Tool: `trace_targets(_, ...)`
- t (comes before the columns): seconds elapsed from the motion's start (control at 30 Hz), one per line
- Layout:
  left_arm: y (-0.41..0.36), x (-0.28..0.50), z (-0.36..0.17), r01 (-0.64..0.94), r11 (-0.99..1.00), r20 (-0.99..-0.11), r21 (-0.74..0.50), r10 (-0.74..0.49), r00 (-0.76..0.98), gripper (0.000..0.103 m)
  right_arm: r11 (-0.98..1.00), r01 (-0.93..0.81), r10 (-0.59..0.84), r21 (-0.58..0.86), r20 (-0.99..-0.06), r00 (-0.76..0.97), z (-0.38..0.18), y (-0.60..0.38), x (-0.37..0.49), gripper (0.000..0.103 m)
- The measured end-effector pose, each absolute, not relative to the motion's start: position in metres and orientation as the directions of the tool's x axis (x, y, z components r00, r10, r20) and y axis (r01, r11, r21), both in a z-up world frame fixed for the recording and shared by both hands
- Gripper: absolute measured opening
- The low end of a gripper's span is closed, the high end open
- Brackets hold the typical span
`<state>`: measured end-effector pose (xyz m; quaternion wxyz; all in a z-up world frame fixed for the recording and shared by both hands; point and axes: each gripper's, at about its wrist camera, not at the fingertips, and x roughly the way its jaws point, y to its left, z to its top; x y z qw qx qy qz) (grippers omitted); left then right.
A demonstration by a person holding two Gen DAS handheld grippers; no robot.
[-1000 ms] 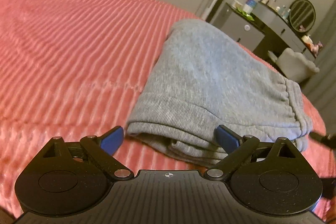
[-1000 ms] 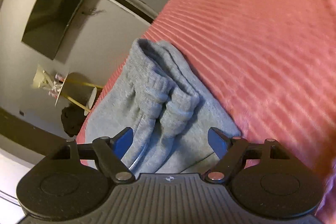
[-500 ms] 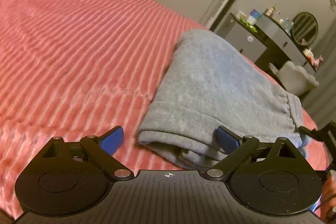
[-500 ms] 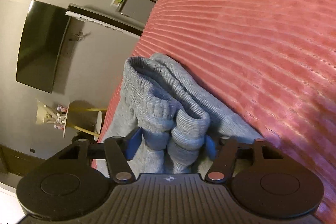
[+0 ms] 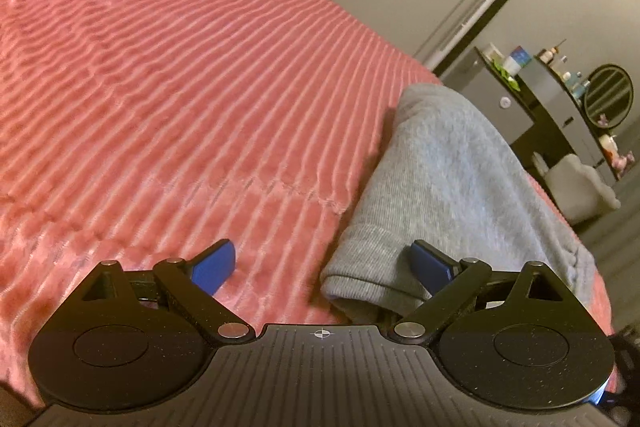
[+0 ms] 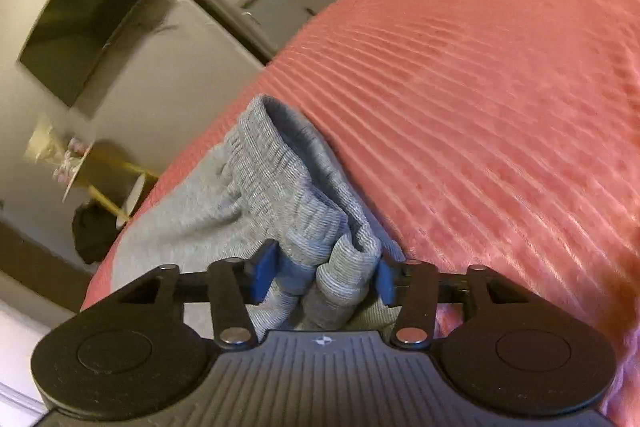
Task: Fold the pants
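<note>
My right gripper (image 6: 323,277) has its jaws clamped on the bunched ribbed waistband of the grey sweatpants (image 5: 460,187), which lie folded on the pink ribbed bedspread (image 5: 180,87). My left gripper (image 5: 324,263) hangs wide, the bundle's folded edge at two o'clock. I judge a final fold or tidy-up; next, the left should pin that edge.

One pair of pants (image 5: 448,179), two grippers (image 5: 324,263) (image 6: 324,275), one bedspread (image 5: 180,87)

Both the left gripper (image 5: 322,263) and the right gripper (image 6: 324,277) are matte black with blue finger pads (image 5: 212,265). Silver screws (image 5: 232,329) pin the linkages. A ribbed grey plate (image 6: 320,379) carries a small crosshair mark.
</note>
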<state>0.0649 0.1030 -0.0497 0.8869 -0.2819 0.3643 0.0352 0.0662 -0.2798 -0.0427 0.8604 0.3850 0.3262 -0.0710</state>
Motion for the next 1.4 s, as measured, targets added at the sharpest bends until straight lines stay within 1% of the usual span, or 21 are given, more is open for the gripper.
trace_targets(0.03, 0.102, 0.065, -0.049, -0.266, 0.843, -0.668, -0.467, -0.139, 0.731, 0.097, 0.695, 0.385, 0.116, 0.608, -0.622, 0.774, -0.037, -0.280, 0.065, 0.061)
trace_targets(0.1, 0.098, 0.065, -0.049, -0.266, 0.853, -0.670, -0.449, -0.124, 0.732, 0.097, 0.715, 0.408, 0.062, 0.567, -0.633, 0.771, -0.023, -0.278, 0.061, 0.065)
trace_targets(0.2, 0.094, 0.064, -0.048, -0.259, 0.864, -0.669, -0.431, -0.114, 0.734, 0.097, 0.777, 0.392, -0.006, 0.492, -0.618, 0.786, -0.002, -0.273, 0.054, 0.065)
trace_targets(0.23, 0.093, 0.064, -0.048, -0.257, 0.867, -0.669, -0.427, -0.112, 0.735, 0.097, 0.790, 0.373, -0.012, 0.487, -0.596, 0.803, 0.004, -0.271, 0.049, 0.064)
trace_targets(0.27, 0.094, 0.065, -0.048, -0.254, 0.869, -0.669, -0.424, -0.111, 0.735, 0.097, 0.796, 0.345, 0.003, 0.497, -0.573, 0.820, 0.009, -0.270, 0.045, 0.064)
trace_targets(0.33, 0.093, 0.065, -0.047, -0.254, 0.871, -0.668, -0.420, -0.107, 0.737, 0.097, 0.796, 0.278, 0.077, 0.538, -0.545, 0.835, 0.012, -0.265, 0.043, 0.050)
trace_targets(0.43, 0.091, 0.063, -0.046, -0.247, 0.878, -0.665, -0.410, -0.102, 0.740, 0.097, 0.796, 0.201, 0.162, 0.571, -0.521, 0.838, 0.012, -0.252, 0.049, 0.047)
trace_targets(0.57, 0.086, 0.060, -0.039, -0.232, 0.898, -0.654, -0.374, -0.078, 0.752, 0.096, 0.815, 0.152, 0.200, 0.559, -0.519, 0.831, 0.010, -0.239, 0.071, 0.046)
trace_targets(0.63, 0.081, 0.064, -0.027, -0.194, 0.922, -0.636, -0.334, -0.068, 0.769, 0.096, 0.838, 0.153, 0.184, 0.524, -0.534, 0.825, 0.010, -0.233, 0.079, 0.043)
trace_targets(0.7, 0.073, 0.073, -0.011, -0.147, 0.952, -0.597, -0.269, -0.045, 0.801, 0.096, 0.862, 0.142, 0.168, 0.486, -0.540, 0.825, 0.015, -0.226, 0.086, 0.040)
trace_targets(0.83, 0.042, 0.115, 0.018, -0.012, 0.993, -0.532, -0.118, -0.053, 0.845, 0.096, 0.935, 0.086, 0.114, 0.345, -0.519, 0.847, 0.030, -0.204, 0.114, 0.040)
trace_targets(0.9, 0.025, 0.145, 0.025, 0.015, 0.997, -0.532, -0.081, -0.056, 0.845, 0.096, 0.951, 0.090, 0.082, 0.295, -0.523, 0.848, 0.032, -0.197, 0.137, 0.040)
trace_targets(1.0, 0.009, 0.186, 0.022, 0.035, 0.996, -0.537, -0.085, -0.075, 0.840, 0.096, 0.970, 0.113, 0.021, 0.216, -0.533, 0.846, 0.028, -0.188, 0.167, 0.040)
trace_targets(1.1, -0.005, 0.224, 0.000, 0.004, 1.000, -0.576, -0.012, -0.010, 0.817, 0.097, 0.979, 0.120, -0.002, 0.162, -0.588, 0.809, 0.005, -0.188, 0.200, 0.039)
trace_targets(1.13, -0.007, 0.231, -0.011, 0.006, 1.000, -0.585, 0.016, 0.004, 0.811, 0.099, 0.985, 0.114, -0.014, 0.130, -0.599, 0.801, -0.004, -0.189, 0.207, 0.037)
trace_targets(1.17, -0.007, 0.236, -0.024, 0.019, 1.000, -0.589, 0.024, -0.001, 0.808, 0.100, 0.992, 0.097, -0.026, 0.085, -0.610, 0.792, -0.015, -0.189, 0.212, 0.036)
trace_targets(1.2, -0.003, 0.237, -0.034, 0.022, 1.000, -0.586, -0.001, -0.019, 0.810, 0.103, 0.996, 0.072, -0.029, 0.046, -0.604, 0.797, -0.024, -0.190, 0.215, 0.036)
trace_targets(1.27, 0.011, 0.240, -0.045, 0.016, 0.994, -0.591, -0.104, -0.075, 0.803, 0.103, 0.999, 0.035, -0.026, 0.005, -0.585, 0.811, -0.038, -0.190, 0.216, 0.036)
trace_targets(1.33, 0.023, 0.242, -0.042, 0.020, 0.983, -0.600, -0.182, -0.127, 0.790, 0.103, 0.999, 0.042, -0.032, 0.005, -0.570, 0.821, -0.042, -0.188, 0.218, 0.036)
trace_targets(1.4, 0.036, 0.237, -0.035, 0.020, 0.973, -0.585, -0.231, -0.156, 0.796, 0.103, 0.999, 0.043, -0.045, -0.017, -0.568, 0.822, -0.040, -0.184, 0.219, 0.037)
